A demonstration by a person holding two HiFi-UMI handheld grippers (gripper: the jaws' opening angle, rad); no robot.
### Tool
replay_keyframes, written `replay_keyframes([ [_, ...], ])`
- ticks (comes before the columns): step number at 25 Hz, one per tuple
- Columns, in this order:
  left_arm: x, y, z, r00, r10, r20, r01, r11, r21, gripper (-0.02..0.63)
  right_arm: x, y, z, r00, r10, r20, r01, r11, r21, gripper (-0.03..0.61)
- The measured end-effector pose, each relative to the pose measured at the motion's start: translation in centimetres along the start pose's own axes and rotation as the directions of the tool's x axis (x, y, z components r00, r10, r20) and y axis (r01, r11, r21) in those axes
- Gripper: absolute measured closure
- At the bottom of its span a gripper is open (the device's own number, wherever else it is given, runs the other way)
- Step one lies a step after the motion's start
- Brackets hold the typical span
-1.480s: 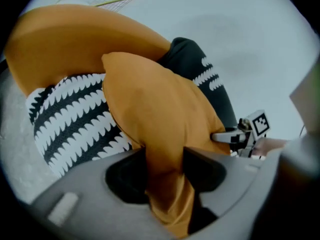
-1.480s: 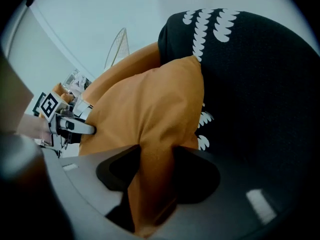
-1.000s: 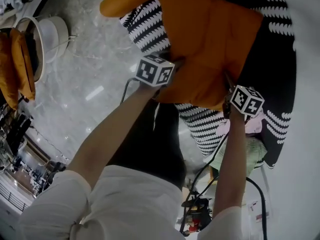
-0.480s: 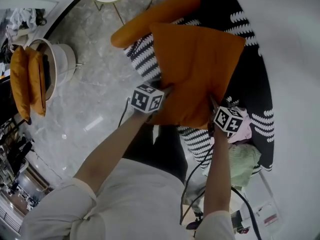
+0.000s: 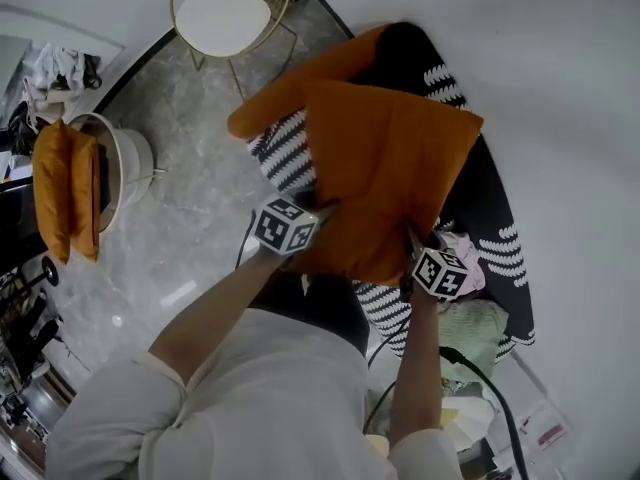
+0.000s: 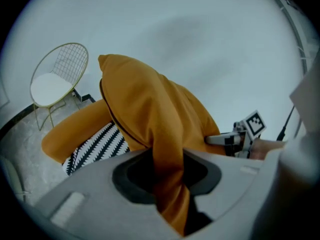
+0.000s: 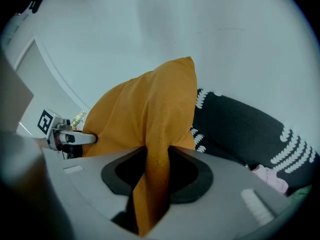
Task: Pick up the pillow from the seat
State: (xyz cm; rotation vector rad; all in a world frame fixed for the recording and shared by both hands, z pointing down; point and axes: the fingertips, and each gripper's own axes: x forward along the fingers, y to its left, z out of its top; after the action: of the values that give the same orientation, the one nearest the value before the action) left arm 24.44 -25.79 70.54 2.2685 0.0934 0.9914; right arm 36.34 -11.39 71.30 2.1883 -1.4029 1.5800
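An orange pillow (image 5: 385,178) hangs lifted above the black-and-white patterned seat (image 5: 490,223), held by its near edge. My left gripper (image 5: 322,216) is shut on the pillow's near left corner, whose fabric (image 6: 167,169) is pinched between the jaws. My right gripper (image 5: 412,258) is shut on the near right corner, with a fold of cloth (image 7: 155,179) between its jaws. Each gripper view shows the other gripper across the pillow: the right one (image 6: 227,140), the left one (image 7: 75,139). The seat's orange bolster (image 5: 300,83) lies behind the pillow.
A gold wire chair (image 5: 222,13) with a white seat stands on the marble floor at the top. A round white chair (image 5: 120,163) with orange cushions (image 5: 62,193) is at the left. Pink and green clothes (image 5: 478,313) lie on the seat's near end. Cables trail by my legs.
Both grippers have raised the pillow off the seat and drawn it nearer. The head view has pulled back, so that the wire chair and more of the floor show.
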Motion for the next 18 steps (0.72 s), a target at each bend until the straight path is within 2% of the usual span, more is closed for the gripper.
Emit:
replay_keyframes([
  [6, -1.9, -4.3, 3.3, 0.999, -0.046, 0.012, 0.044, 0.994, 0.101, 0.495, -5.4, 0.7, 1.6, 0.994, -0.048, 0.101, 0.043, 0.998, 0.052, 0.439],
  [12, -3.1, -8.8, 7.5, 0.995, -0.098, 0.011, 0.093, 0.971, 0.220, 0.494, -10.8, 1.0, 3.8, 0.980, -0.054, 0.190, 0.041, 0.997, 0.071, 0.439],
  [15, -6.2, -11.6, 7.9, 0.991, -0.132, 0.022, 0.121, 0.954, 0.274, 0.494, -14.7, 3.1, 3.5, 0.967, -0.074, 0.243, 0.059, 0.996, 0.068, 0.439],
  [18, -9.0, -14.7, 6.5, 0.986, -0.160, 0.041, 0.138, 0.935, 0.328, 0.494, -18.8, 5.0, 1.3, 0.948, -0.091, 0.304, 0.073, 0.995, 0.071, 0.439],
])
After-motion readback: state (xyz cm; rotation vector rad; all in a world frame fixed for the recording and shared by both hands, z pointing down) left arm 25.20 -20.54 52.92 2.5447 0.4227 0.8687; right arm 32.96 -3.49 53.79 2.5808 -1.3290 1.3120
